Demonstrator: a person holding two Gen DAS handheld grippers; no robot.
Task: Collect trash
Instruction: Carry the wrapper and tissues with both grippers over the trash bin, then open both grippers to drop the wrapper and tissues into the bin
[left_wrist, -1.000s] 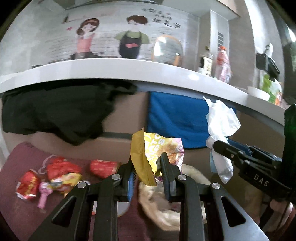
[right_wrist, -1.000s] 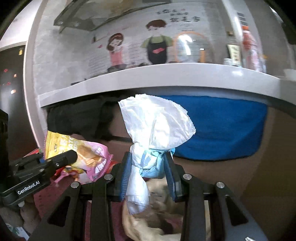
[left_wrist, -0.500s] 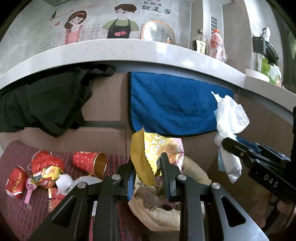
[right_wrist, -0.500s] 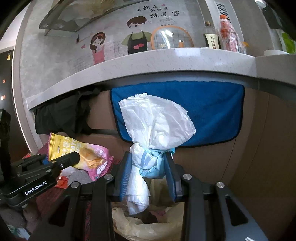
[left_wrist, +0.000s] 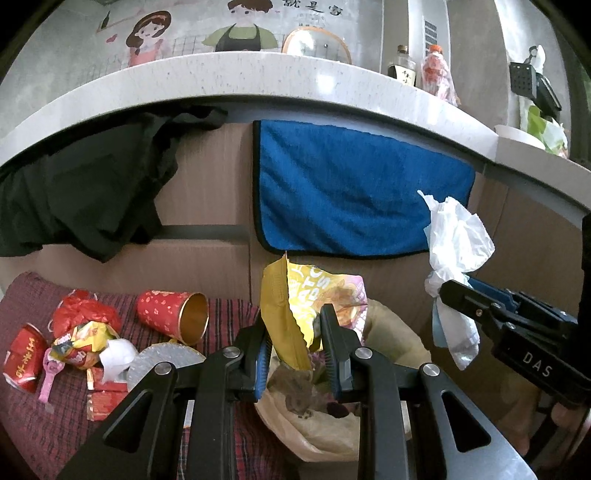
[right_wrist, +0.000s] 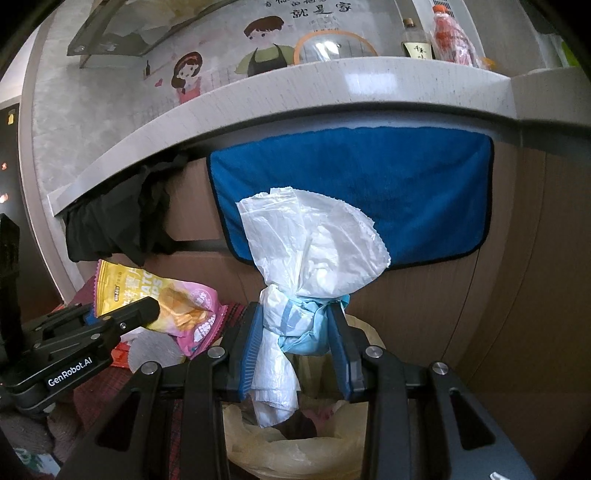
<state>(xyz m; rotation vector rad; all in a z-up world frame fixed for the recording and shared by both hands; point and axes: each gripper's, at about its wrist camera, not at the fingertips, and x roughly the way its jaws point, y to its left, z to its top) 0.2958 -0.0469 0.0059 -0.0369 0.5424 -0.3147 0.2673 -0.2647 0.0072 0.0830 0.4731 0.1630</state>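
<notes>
My left gripper (left_wrist: 295, 325) is shut on a yellow and pink chip bag (left_wrist: 284, 295), which stands up between the pads. My right gripper (right_wrist: 295, 325) is shut on a knotted white and light-blue plastic bag (right_wrist: 310, 243). Both hang just above a bin lined with a yellowish bag (left_wrist: 332, 435), also seen below the right fingers (right_wrist: 295, 454). Each gripper shows in the other's view: the right one (left_wrist: 454, 291) with its white bag (left_wrist: 458, 236), the left one (right_wrist: 147, 306) with the chip bag (right_wrist: 173, 295).
Loose trash lies on a dark red striped cloth at left: a red paper cup (left_wrist: 173, 314), a red can (left_wrist: 22, 358), crumpled wrappers (left_wrist: 81, 332), a foil disc (left_wrist: 162, 362). A blue towel (left_wrist: 351, 192) and black cloth (left_wrist: 85, 192) hang from the counter edge (left_wrist: 258, 81) over wooden cabinet fronts.
Both grippers have sunk and moved toward the cabinet with their loads still held. The lined bin has come into view beneath them, and the counter has risen in both views.
</notes>
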